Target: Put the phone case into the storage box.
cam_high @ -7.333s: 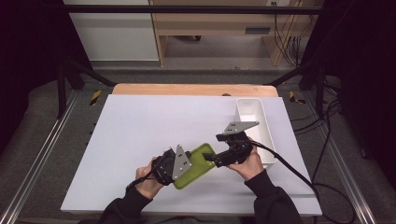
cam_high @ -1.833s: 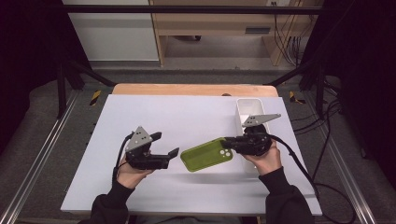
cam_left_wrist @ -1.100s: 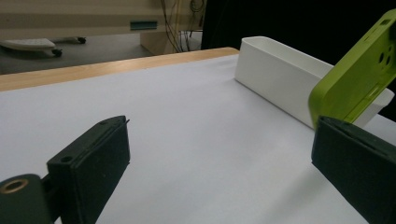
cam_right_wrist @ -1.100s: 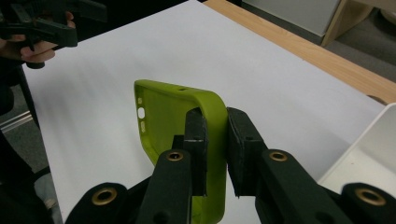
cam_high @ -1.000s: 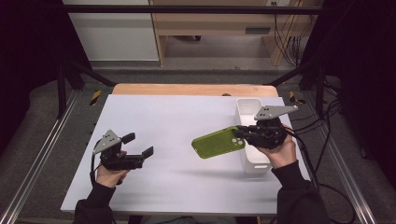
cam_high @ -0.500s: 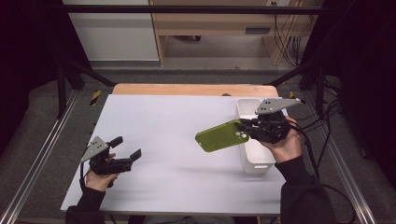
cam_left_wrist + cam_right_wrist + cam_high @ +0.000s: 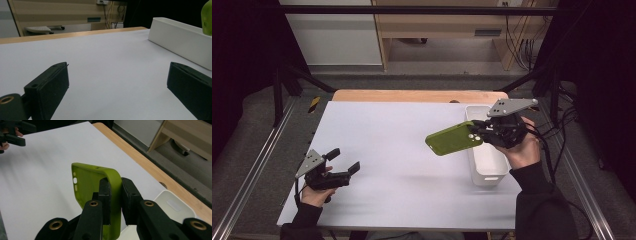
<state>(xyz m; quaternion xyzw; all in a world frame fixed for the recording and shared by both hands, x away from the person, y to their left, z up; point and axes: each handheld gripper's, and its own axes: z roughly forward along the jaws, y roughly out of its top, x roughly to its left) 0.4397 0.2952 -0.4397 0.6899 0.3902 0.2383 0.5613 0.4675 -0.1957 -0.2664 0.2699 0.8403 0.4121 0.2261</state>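
Observation:
A green phone case (image 7: 454,138) hangs in the air beside the white bin (image 7: 492,172) at the table's right, and my right gripper (image 7: 478,134) is shut on its end. In the right gripper view the two jaws pinch the phone case (image 7: 86,183) through its side wall, one pad inside it and one outside. My left gripper (image 7: 343,161) rests low at the table's front left, open, with nothing between its jaws. The left gripper view has only bare white table between the jaws, the white bin (image 7: 180,41) at the right and a corner of the phone case (image 7: 207,17).
The white table (image 7: 397,145) has a wooden strip (image 7: 417,96) along its far edge. Metal rails run along both sides of the table. Cables trail from the right gripper (image 7: 552,135) off the right side. A cabinet and shelving stand beyond the table.
The right gripper has lifted the phone case a little and drifted right toward the bin. The left gripper has moved left and toward the front edge, still open.

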